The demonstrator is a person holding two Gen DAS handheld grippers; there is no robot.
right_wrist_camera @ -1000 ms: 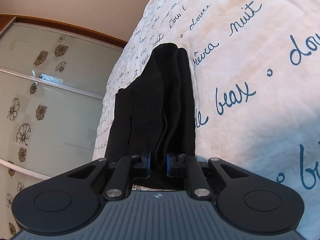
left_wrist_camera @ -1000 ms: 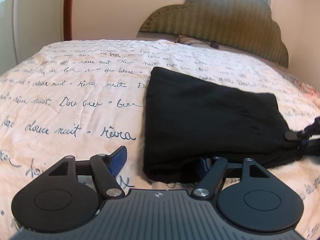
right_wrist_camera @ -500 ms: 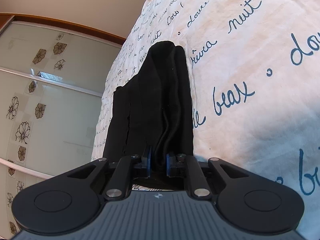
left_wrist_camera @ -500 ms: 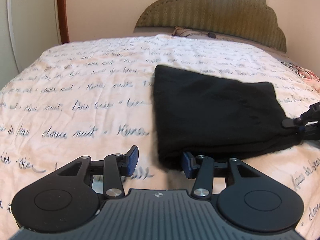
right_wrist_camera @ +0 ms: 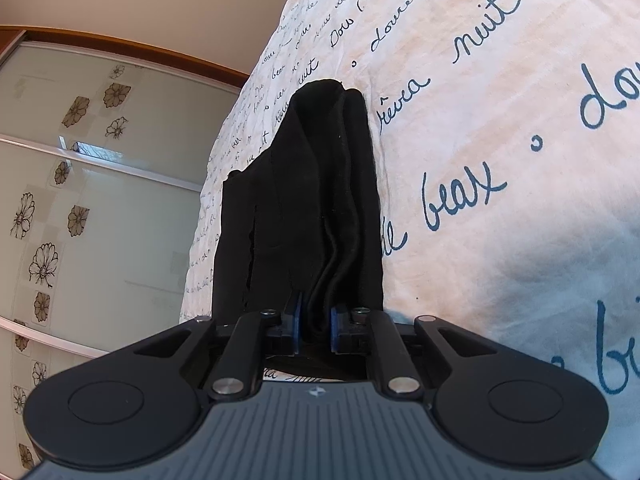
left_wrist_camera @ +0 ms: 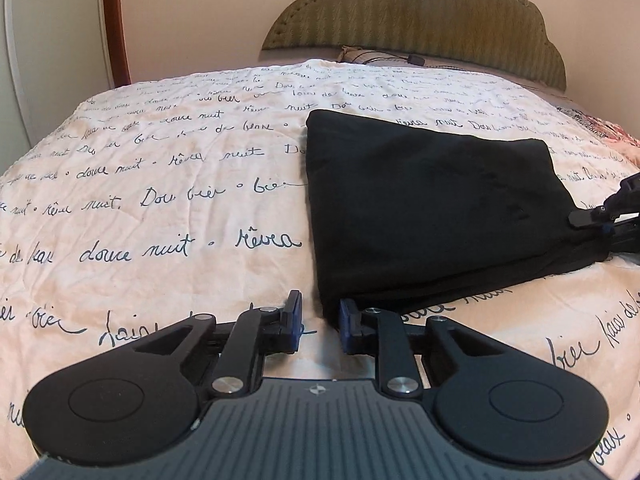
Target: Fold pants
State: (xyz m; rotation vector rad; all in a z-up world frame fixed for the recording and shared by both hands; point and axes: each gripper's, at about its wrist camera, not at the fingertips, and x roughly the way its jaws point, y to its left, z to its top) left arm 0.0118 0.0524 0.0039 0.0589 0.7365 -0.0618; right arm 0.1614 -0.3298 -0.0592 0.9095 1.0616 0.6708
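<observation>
Black pants (left_wrist_camera: pixel 420 200) lie folded into a flat stack on the bedspread (left_wrist_camera: pixel 160 200). My left gripper (left_wrist_camera: pixel 320 320) sits just in front of their near left corner. Its jaws are closing, a gap still shows, and the corner reaches the right fingertip (left_wrist_camera: pixel 346 318) without being pressed. In the right wrist view my right gripper (right_wrist_camera: pixel 316 328) is shut on the layered edge of the pants (right_wrist_camera: pixel 312 200). The same right gripper (left_wrist_camera: pixel 600 216) shows at the right end of the stack in the left wrist view.
The pale bedspread with blue script (right_wrist_camera: pixel 500 160) covers the whole bed. A green padded headboard (left_wrist_camera: pixel 420 20) and a pillow (left_wrist_camera: pixel 360 54) stand at the far end. Frosted wardrobe doors with flower prints (right_wrist_camera: pixel 100 200) run along the bed's side.
The left gripper's jaws have narrowed from wide apart to a small gap, and it has drawn slightly back from the pants' near corner. The right gripper and its grip look unchanged.
</observation>
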